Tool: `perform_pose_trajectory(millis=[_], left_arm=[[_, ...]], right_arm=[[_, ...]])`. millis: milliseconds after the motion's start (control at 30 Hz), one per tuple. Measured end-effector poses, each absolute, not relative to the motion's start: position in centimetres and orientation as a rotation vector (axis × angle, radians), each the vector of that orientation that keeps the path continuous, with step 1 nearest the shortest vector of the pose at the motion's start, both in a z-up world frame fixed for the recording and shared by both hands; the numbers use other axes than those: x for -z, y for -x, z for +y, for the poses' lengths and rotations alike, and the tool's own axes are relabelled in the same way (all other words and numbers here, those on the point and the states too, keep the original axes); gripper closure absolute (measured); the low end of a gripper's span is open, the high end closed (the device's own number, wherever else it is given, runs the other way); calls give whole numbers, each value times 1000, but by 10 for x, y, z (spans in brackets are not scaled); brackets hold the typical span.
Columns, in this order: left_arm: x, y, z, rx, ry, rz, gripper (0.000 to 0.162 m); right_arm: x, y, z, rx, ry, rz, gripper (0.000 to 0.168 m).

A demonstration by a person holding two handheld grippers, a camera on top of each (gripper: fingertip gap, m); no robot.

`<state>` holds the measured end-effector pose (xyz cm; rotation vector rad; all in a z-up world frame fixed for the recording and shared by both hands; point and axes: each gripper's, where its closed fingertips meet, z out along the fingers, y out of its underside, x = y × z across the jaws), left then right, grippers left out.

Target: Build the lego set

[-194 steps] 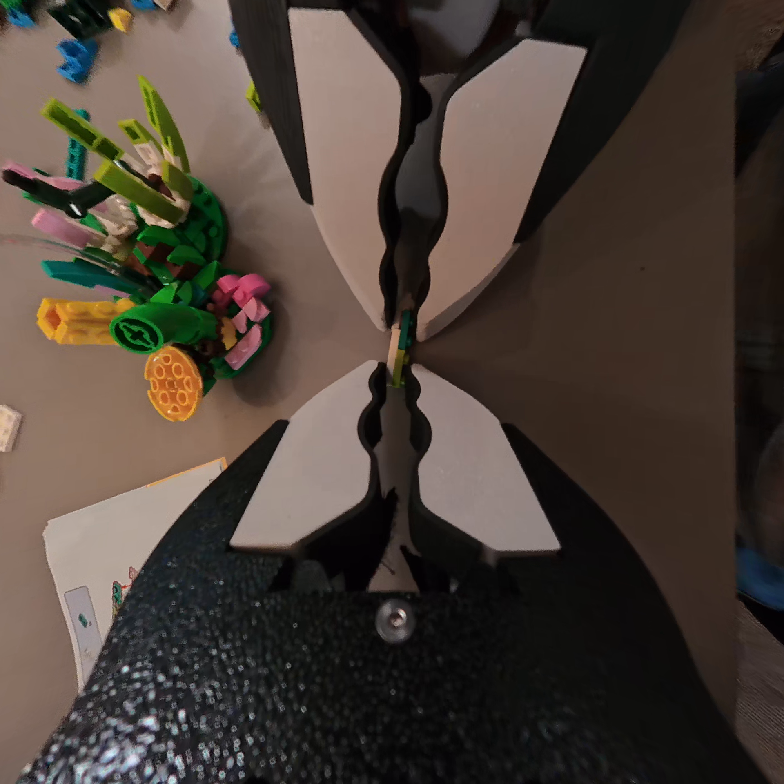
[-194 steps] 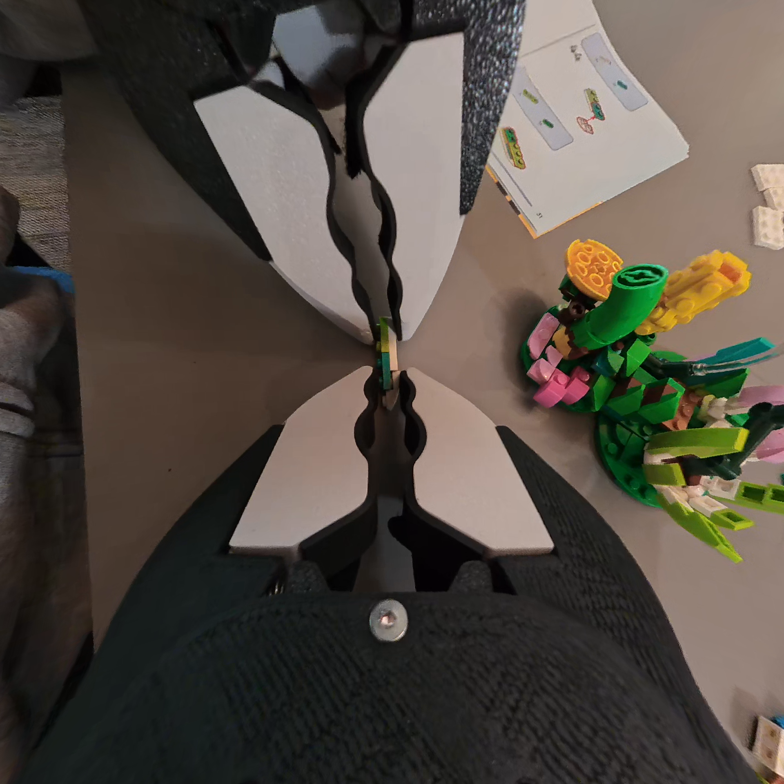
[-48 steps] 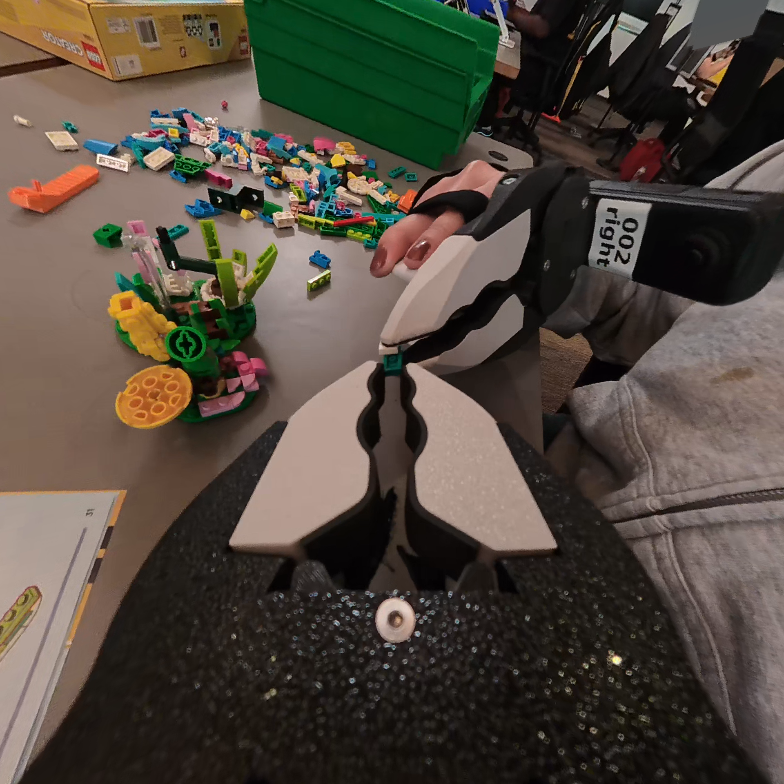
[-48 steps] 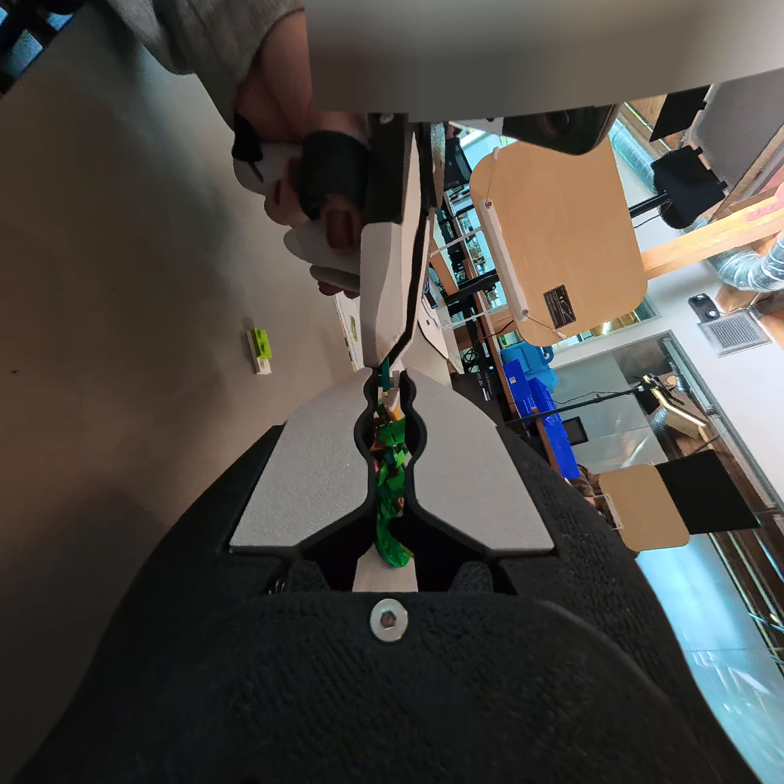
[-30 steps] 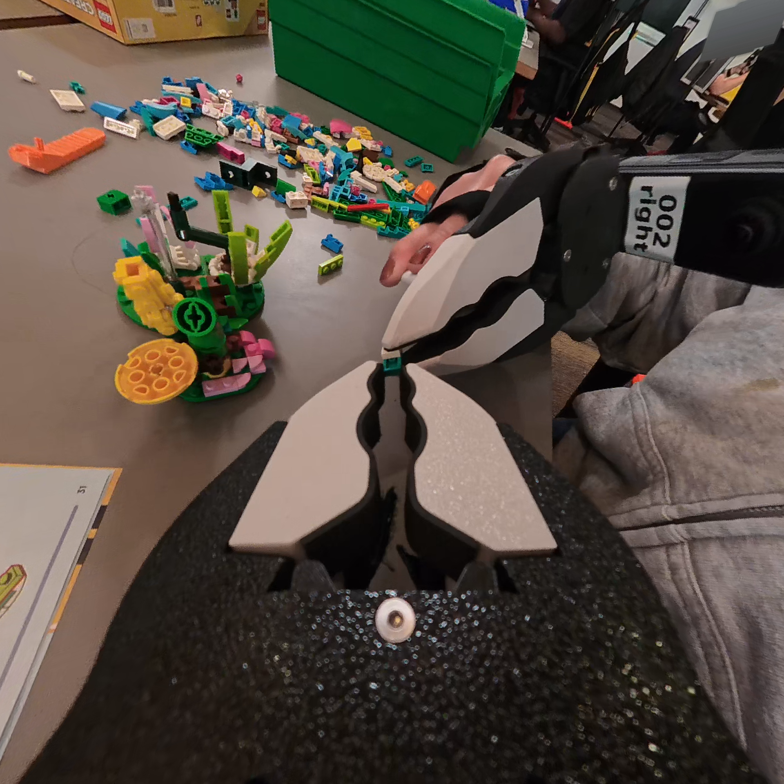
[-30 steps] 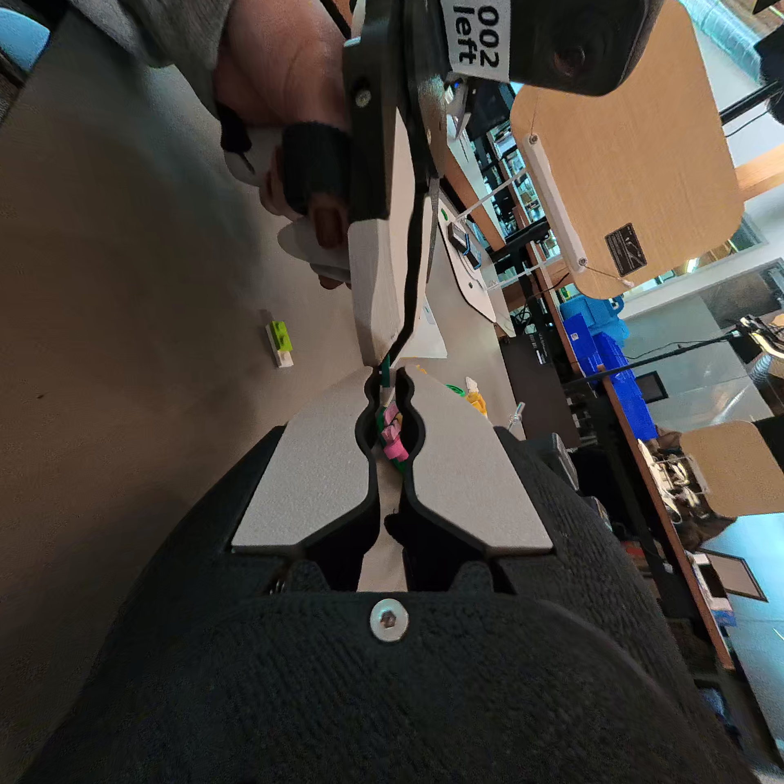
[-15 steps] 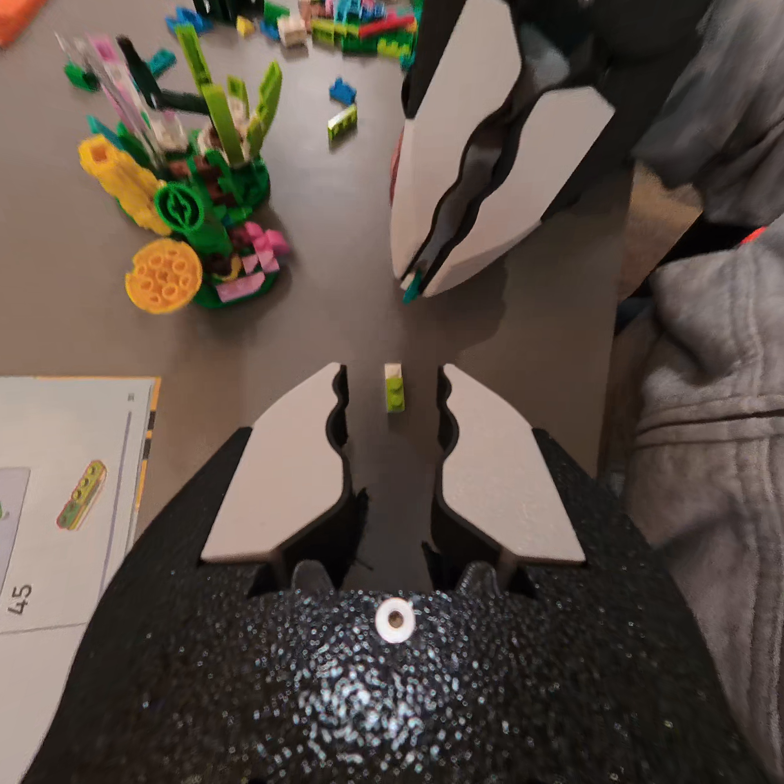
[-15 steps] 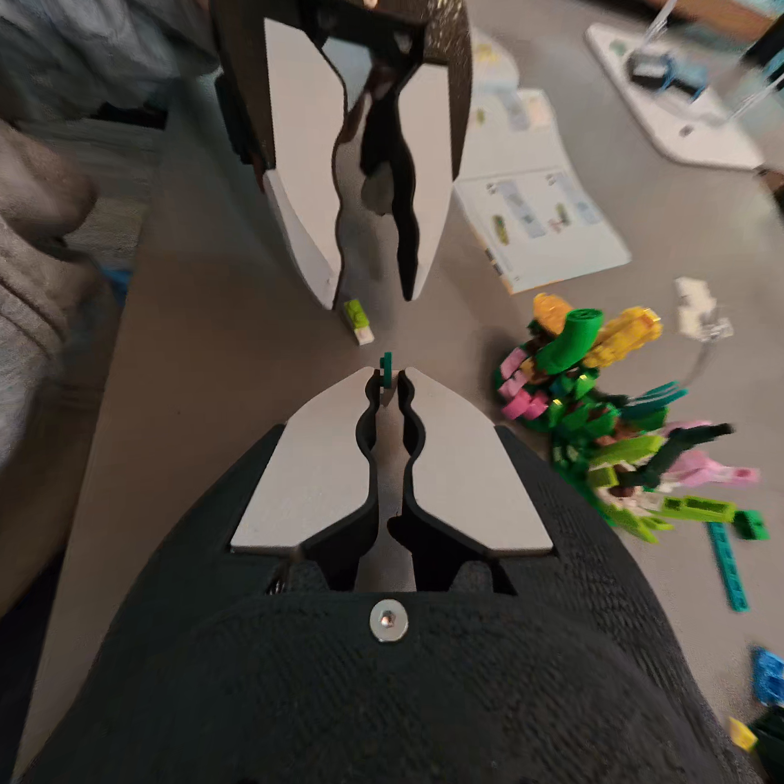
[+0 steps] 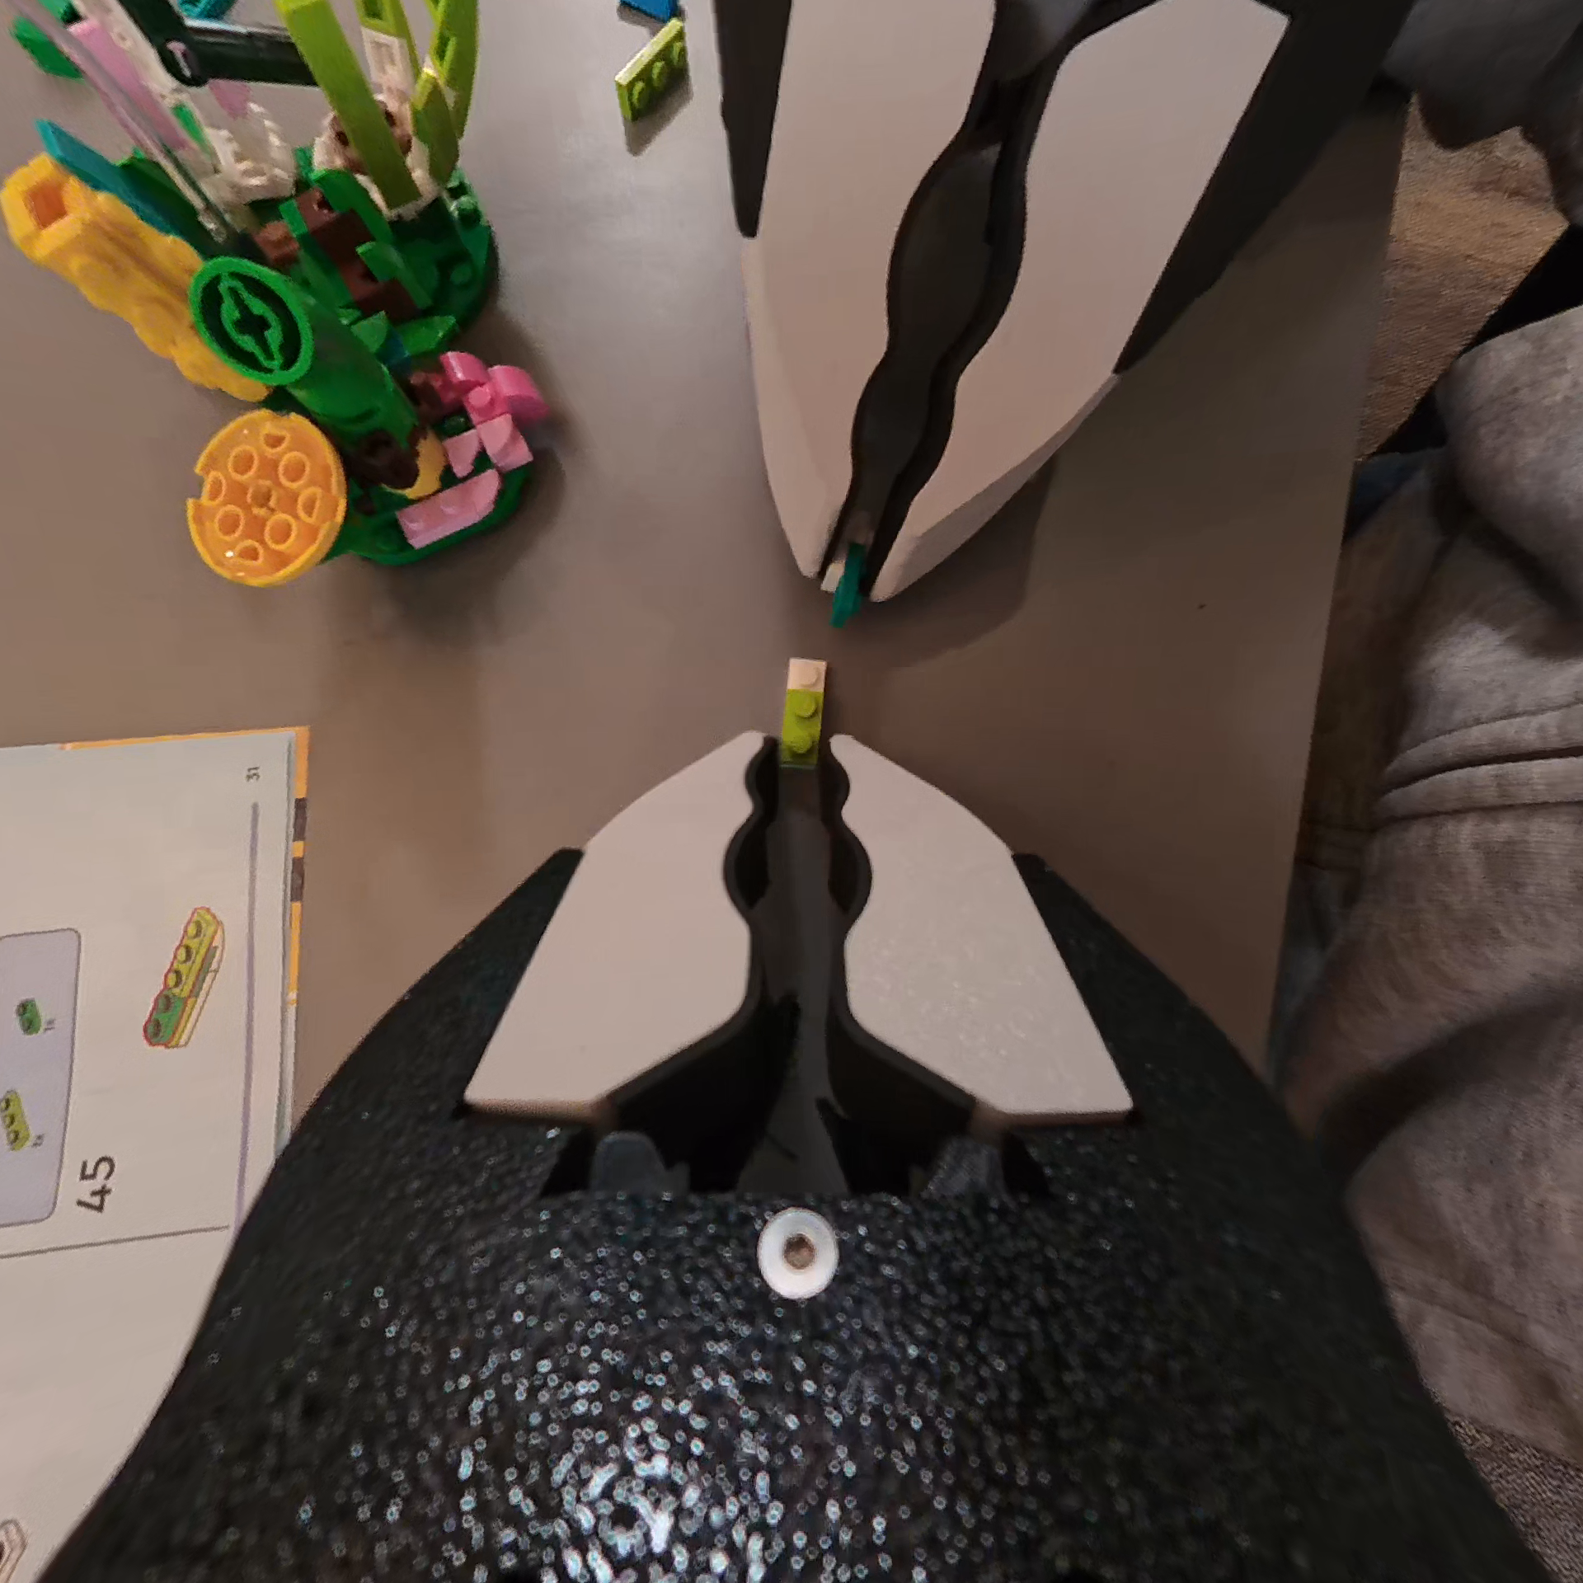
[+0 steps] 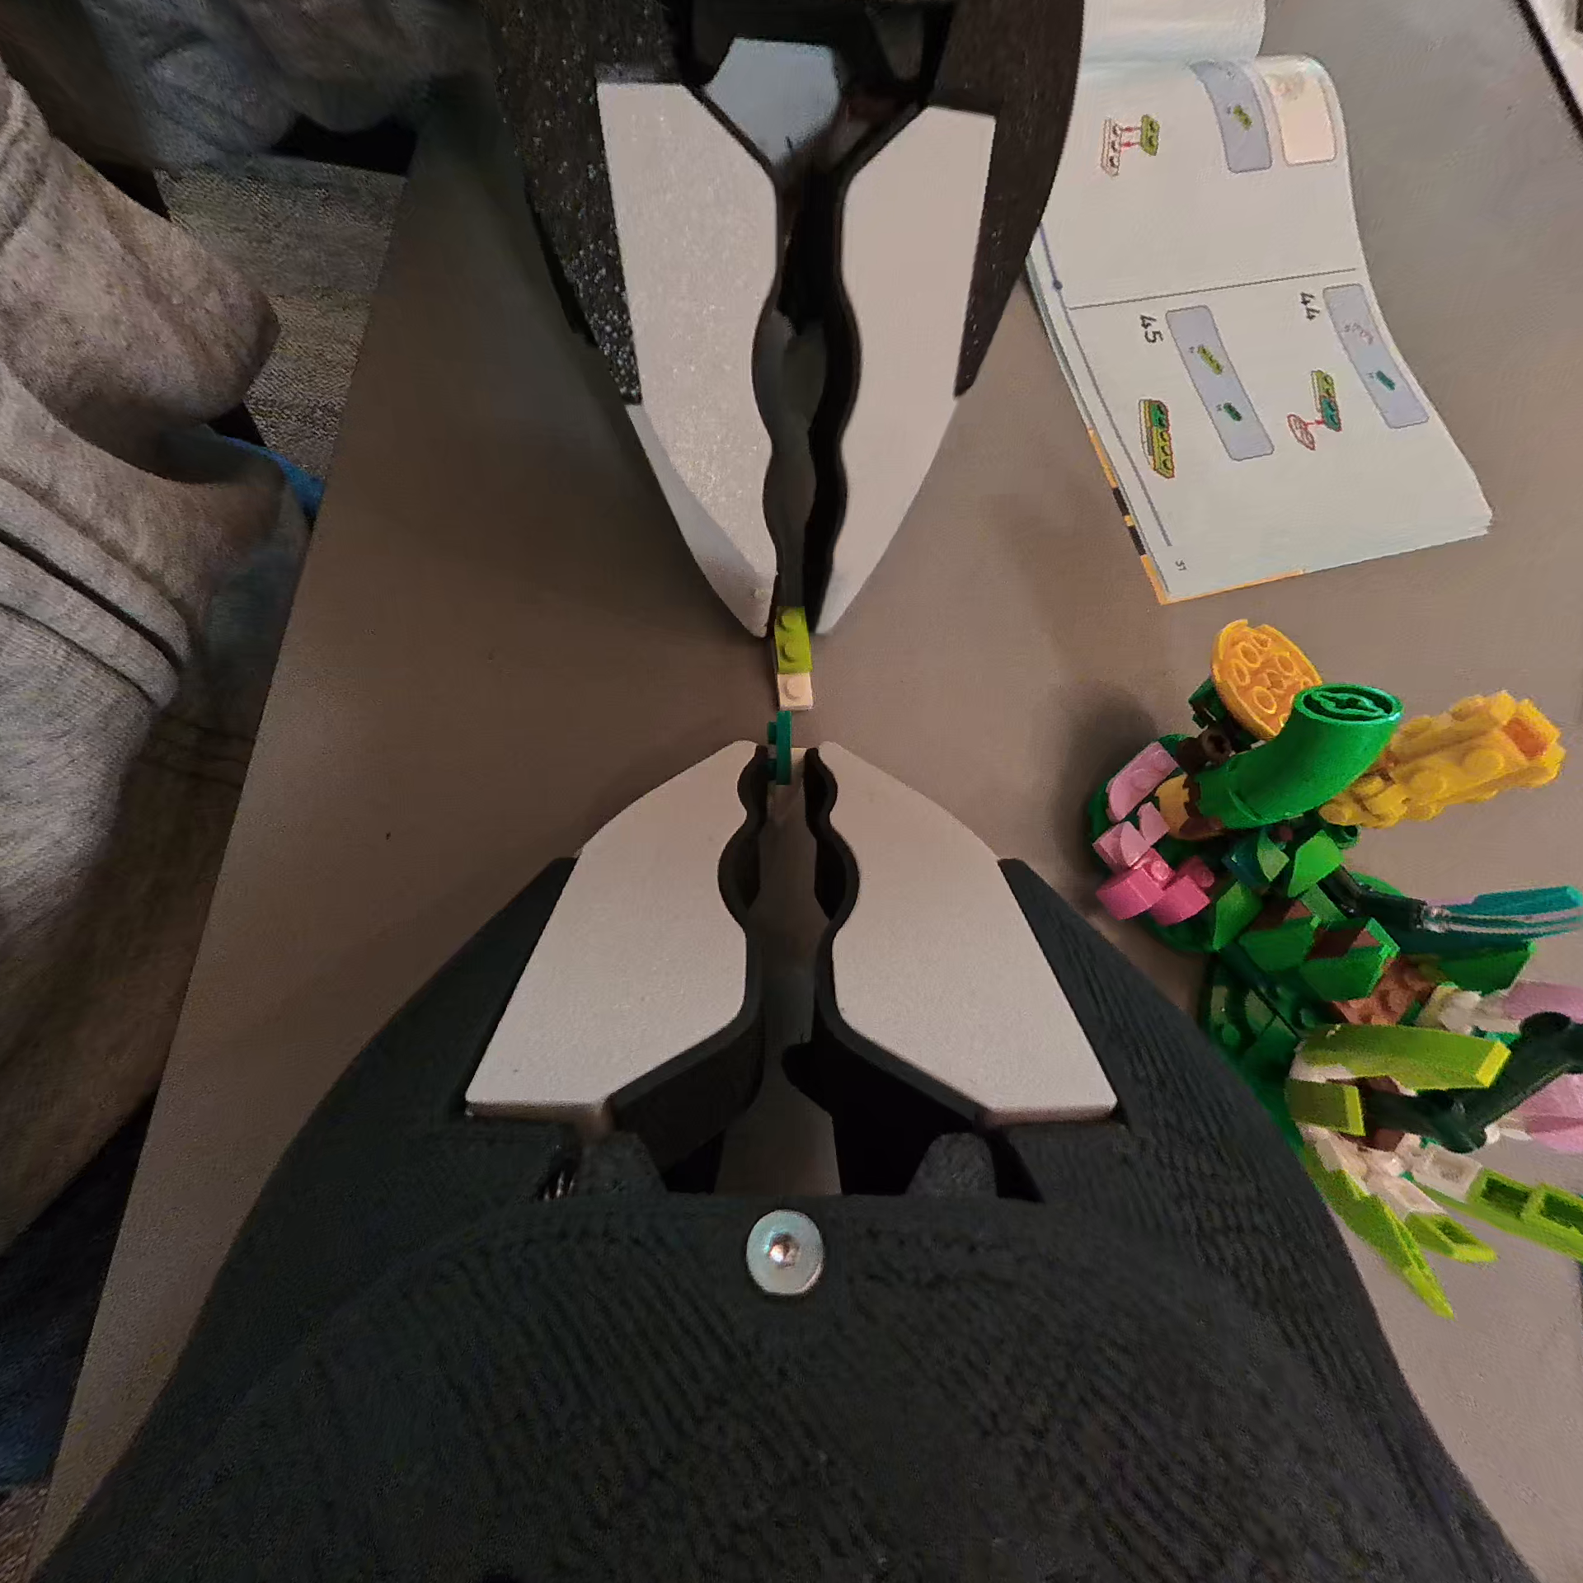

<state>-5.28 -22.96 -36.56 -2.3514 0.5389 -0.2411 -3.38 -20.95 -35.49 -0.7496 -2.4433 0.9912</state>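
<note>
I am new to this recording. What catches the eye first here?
Two grey-fingered tools meet tip to tip at the centre: the left tool pinches a small lime-and-white lego plate, the right tool a tiny teal lego piece. Beside them stands a colourful lego flower model.

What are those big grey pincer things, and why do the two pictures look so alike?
They are two grabbers, and a person holds one in each hand. Each has a small camera looking along its two grey fingers, so each picture is one grabber's own view, with the other grabber facing it across the brown table.

In the left view, the left gripper at the bottom is closing around a little lime and white brick piece lying on the table. In the right view, the right gripper pinches a tiny teal piece, close to the lime one.

Beside them stands a half-built flower model, green with yellow and pink parts. An open instruction booklet lies nearby, and a loose lime plate sits farther off.
</note>
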Motion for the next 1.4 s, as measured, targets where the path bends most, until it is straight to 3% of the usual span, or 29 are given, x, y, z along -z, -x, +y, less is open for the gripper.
perform_pose_trajectory(millis=[33, 533, 800, 1200, 1300, 1400], left_arm=[[366, 52, -229, 243, 2346, 546, 154], [358, 52, -219, 37, 2182, 735, 155], [361, 57, -218, 87, 2222, 632, 154], [314, 51, -208, -361, 1798, 873, 155], [312, 49, -208, -419, 1757, 908, 155], [311, 48, -208, -432, 1740, 926, 155]], right_arm=[[355, 34, -210, -994, 747, -2445, 161], [364, 29, -204, -923, 888, -2516, 161], [354, 30, -194, -960, 913, -2458, 142], [313, 39, -205, -1515, 1239, -2235, 156], [313, 40, -202, -1530, 1250, -2215, 164], [313, 42, -201, -1525, 1248, -2197, 160]])
